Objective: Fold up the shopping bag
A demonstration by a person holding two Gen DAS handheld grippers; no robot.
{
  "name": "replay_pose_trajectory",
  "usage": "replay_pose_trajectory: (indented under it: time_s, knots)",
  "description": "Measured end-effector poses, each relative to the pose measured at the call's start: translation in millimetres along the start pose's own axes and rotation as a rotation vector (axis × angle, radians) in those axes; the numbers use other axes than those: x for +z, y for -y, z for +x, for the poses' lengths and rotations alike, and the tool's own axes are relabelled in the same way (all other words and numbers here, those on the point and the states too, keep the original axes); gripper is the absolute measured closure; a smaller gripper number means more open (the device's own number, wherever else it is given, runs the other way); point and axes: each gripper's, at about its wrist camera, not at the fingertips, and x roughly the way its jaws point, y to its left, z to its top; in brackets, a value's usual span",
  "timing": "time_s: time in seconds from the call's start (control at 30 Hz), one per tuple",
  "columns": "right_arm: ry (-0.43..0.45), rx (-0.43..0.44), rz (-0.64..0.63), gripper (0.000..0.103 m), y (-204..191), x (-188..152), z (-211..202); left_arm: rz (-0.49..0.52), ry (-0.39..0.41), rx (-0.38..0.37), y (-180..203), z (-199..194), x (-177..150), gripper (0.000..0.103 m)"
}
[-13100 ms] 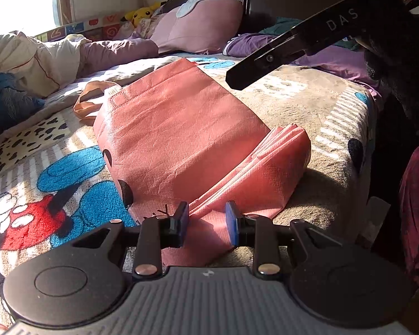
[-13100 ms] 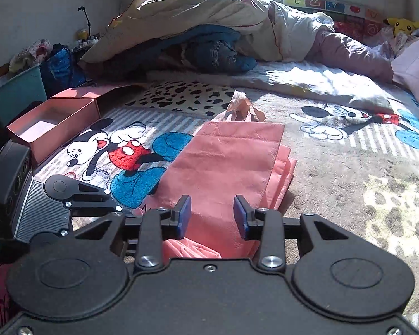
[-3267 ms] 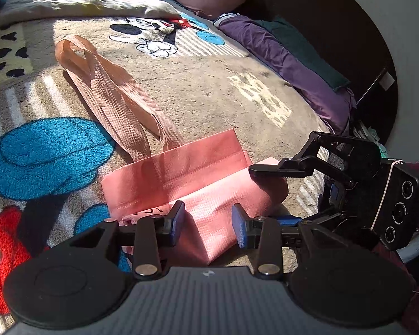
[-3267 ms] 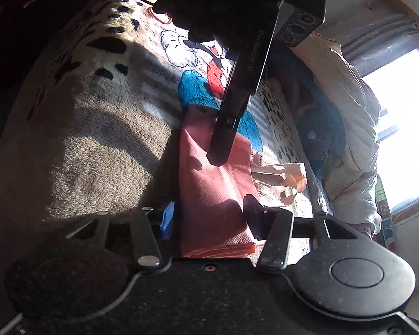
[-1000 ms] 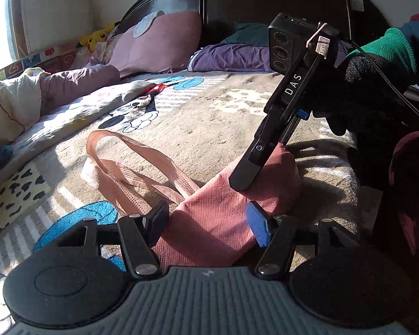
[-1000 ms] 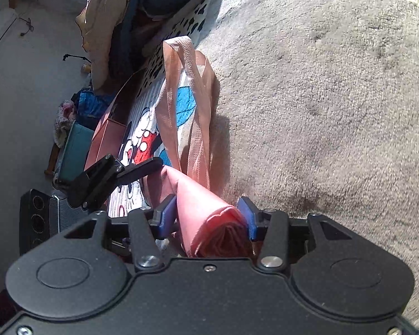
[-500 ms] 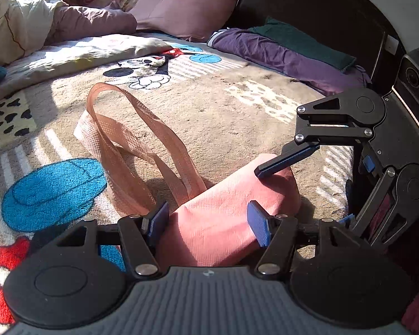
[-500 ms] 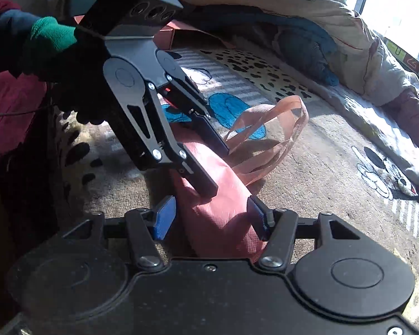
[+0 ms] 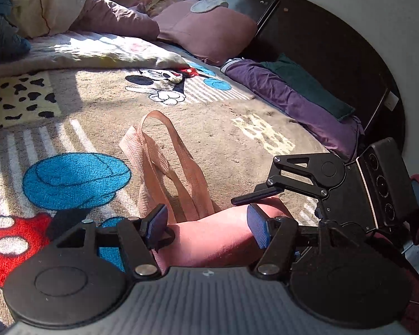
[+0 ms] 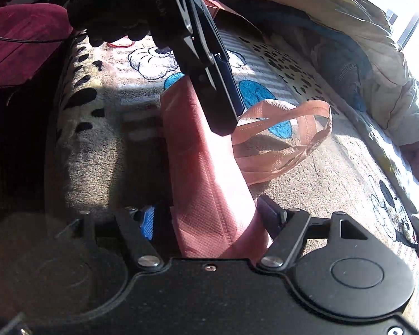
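Observation:
The pink shopping bag (image 9: 218, 240) lies folded into a narrow thick bundle near the blanket's edge, its paler handles (image 9: 167, 167) looping out flat on the bed. My left gripper (image 9: 208, 224) is open, its blue pads straddling one end of the bundle. My right gripper (image 10: 209, 219) is open too and straddles the other end (image 10: 209, 189); a gap shows beside its left pad. In the right wrist view the left gripper (image 10: 223, 122), held by a black-gloved hand (image 10: 111, 14), points down onto the bundle. In the left wrist view the right gripper's fingertip (image 9: 254, 195) rests over the bundle's far end.
The bed is covered by a cartoon-print blanket (image 9: 237, 128). Pillows (image 9: 209, 28) and purple bedding (image 9: 287, 97) lie by the dark headboard. A heap of quilts (image 10: 349, 42) fills the far side. The bed edge drops off just left of the bundle (image 10: 50, 139).
Both grippers have shifted and tilted around the bundle. The left one now points down on it from above in the right wrist view. The bag stays folded with the handles spread out.

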Motion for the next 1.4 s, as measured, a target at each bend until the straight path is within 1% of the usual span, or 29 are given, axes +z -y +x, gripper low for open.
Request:
replay_pose_trajectory:
  time_s: [0.1, 0.13, 0.2, 0.23, 0.27, 0.37, 0.53, 0.6, 0.73, 0.77, 0.8, 0.87, 0.9, 0.97, 1.03, 1.1, 1.17, 1.2, 1.27, 1.3, 1.33, 1.4]
  knots:
    - [0.007, -0.008, 0.046, 0.03, 3, -3, -1, 0.213, 0.01, -0.034, 27, -8, -1, 0.041]
    - [0.005, 0.005, 0.062, 0.031, 7, -3, -1, 0.33, -0.019, -0.02, 40, -4, -3, 0.041]
    - [-0.004, 0.041, 0.082, 0.033, 13, -3, -2, 0.549, -0.098, 0.032, 60, 10, -8, 0.041]
    - [-0.009, 0.064, 0.08, 0.036, 13, -2, -4, 0.637, -0.13, 0.053, 67, 16, -10, 0.041]
    - [-0.015, 0.087, 0.079, 0.038, 13, -2, -7, 0.667, -0.144, 0.058, 67, 19, -11, 0.041]
    - [-0.039, 0.133, 0.047, 0.039, 12, 5, -1, 0.756, -0.184, 0.074, 67, 27, -14, 0.041]
    - [-0.033, 0.193, 0.138, 0.041, 22, -1, 2, 0.904, -0.252, 0.1, 67, 41, -21, 0.044]
    - [-0.018, 0.235, 0.239, 0.041, 29, -5, 2, 0.963, -0.279, 0.111, 67, 47, -23, 0.044]
    - [0.04, 0.36, 0.516, 0.042, 56, -21, 4, 1.081, -0.334, 0.132, 67, 58, -28, 0.044]
    - [0.053, 0.383, 0.57, 0.042, 61, -25, 5, 1.079, -0.346, 0.131, 66, 60, -26, 0.044]
    - [0.066, 0.406, 0.623, 0.042, 65, -30, 5, 0.994, -0.353, 0.116, 61, 60, -17, 0.049]
    - [0.085, 0.428, 0.685, 0.042, 66, -35, 5, 0.822, -0.375, 0.08, 52, 61, 0, 0.052]
    - [0.09, 0.43, 0.692, 0.042, 65, -35, 5, 0.738, -0.42, 0.049, 49, 60, 9, 0.053]
    - [0.086, 0.42, 0.665, 0.042, 55, -29, 2, 0.58, -0.504, -0.011, 42, 59, 27, 0.053]
    - [0.071, 0.42, 0.628, 0.041, 46, -23, 0, 0.502, -0.568, -0.059, 32, 64, 36, 0.053]
    - [0.055, 0.392, 0.589, 0.039, 39, -16, -1, 0.429, -0.625, -0.106, 20, 72, 44, 0.052]
    - [0.037, 0.336, 0.556, 0.036, 32, -9, -2, 0.371, -0.666, -0.146, 10, 81, 52, 0.052]
    - [0.025, 0.271, 0.525, 0.035, 29, -5, -5, 0.341, -0.683, -0.164, 5, 85, 56, 0.052]
    - [-0.008, 0.105, 0.416, 0.028, 20, 1, -14, 0.289, -0.7, -0.186, -3, 92, 60, 0.052]
    - [-0.015, 0.019, 0.348, 0.028, 13, 3, -20, 0.267, -0.71, -0.198, -7, 95, 61, 0.051]
    - [-0.004, -0.05, 0.276, 0.028, 3, 6, -28, 0.252, -0.723, -0.21, -9, 99, 61, 0.05]
    - [0.032, -0.132, 0.171, 0.027, -12, 10, -42, 0.231, -0.736, -0.217, -13, 103, 60, 0.05]
